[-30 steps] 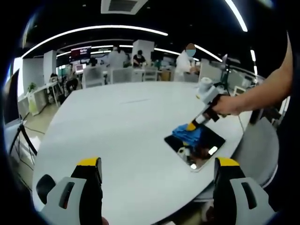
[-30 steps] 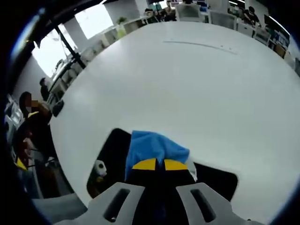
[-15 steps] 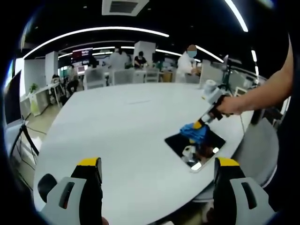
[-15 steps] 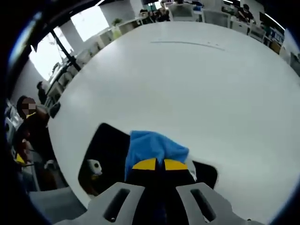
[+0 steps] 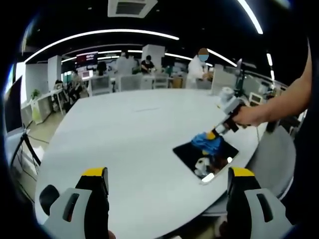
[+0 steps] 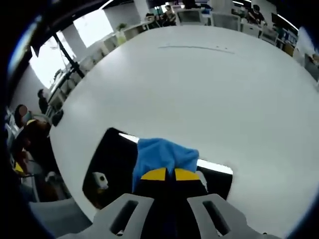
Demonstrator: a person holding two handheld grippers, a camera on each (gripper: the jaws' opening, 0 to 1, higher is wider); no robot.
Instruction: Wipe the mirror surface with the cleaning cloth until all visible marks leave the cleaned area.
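While the left gripper hangs idle nearest the camera, jaws spread wide and holding nothing, it sits over the near edge of the round white table. Mirror lies ahead and to the right of it, well apart, near the table's right-hand edge.

Right gripper: yellow tips pinched together on the blue cleaning cloth, cloth bunched just ahead of the jaws and pressed down on the mirror. In the left gripper view the right gripper comes in from the right with a hand on its handle, and the cloth sits on the mirror's far end.

Key relation: the mirror is directly under and around the right gripper's tips; its long axis runs across the right gripper view, left to right, with more dark glass showing to the left of the cloth. Right hand is the nearer one by far. Likely next stroke goes along that axis toward the uncovered part. Marks on the glass: can't tell, reflections only.

Far back: desks, chairs, people. A red screen with writing, too small to read. No brands or labels legible.
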